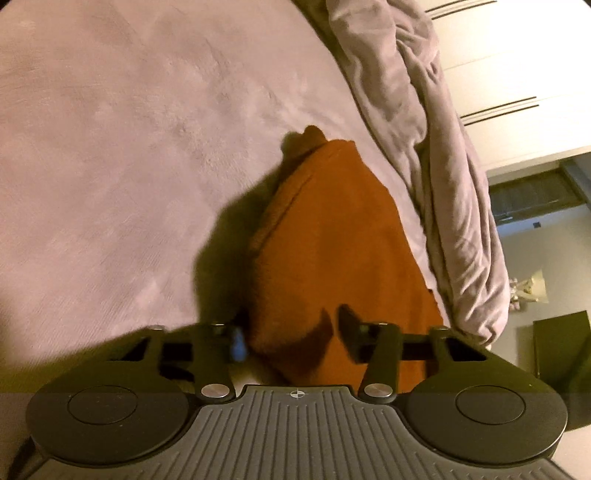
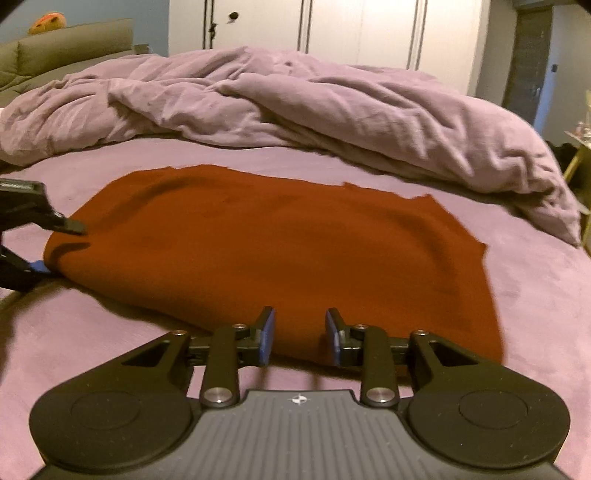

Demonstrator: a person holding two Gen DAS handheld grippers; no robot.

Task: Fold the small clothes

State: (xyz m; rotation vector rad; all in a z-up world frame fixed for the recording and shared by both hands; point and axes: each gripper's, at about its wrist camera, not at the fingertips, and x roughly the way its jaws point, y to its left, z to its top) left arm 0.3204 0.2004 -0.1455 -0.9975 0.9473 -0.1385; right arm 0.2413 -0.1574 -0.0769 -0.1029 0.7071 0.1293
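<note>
A rust-brown garment (image 2: 277, 240) lies spread flat on the purple bed sheet (image 2: 535, 295). My right gripper (image 2: 300, 334) hovers at its near edge, its blue pads apart with nothing pinched between them. At the garment's left edge, my left gripper (image 2: 59, 248) has one finger above the cloth and the blue-padded one beside the bed surface. In the left wrist view the garment (image 1: 332, 240) runs away from the left gripper (image 1: 293, 332), its edge lying between the fingers. The upper finger casts a shadow on the cloth, and a gap shows.
A crumpled purple duvet (image 2: 295, 103) is heaped along the far side of the bed, close behind the garment. White wardrobe doors (image 2: 369, 29) stand beyond it, and a green upholstered piece (image 2: 55, 48) sits at far left. Bare sheet (image 1: 110, 147) stretches left of the garment.
</note>
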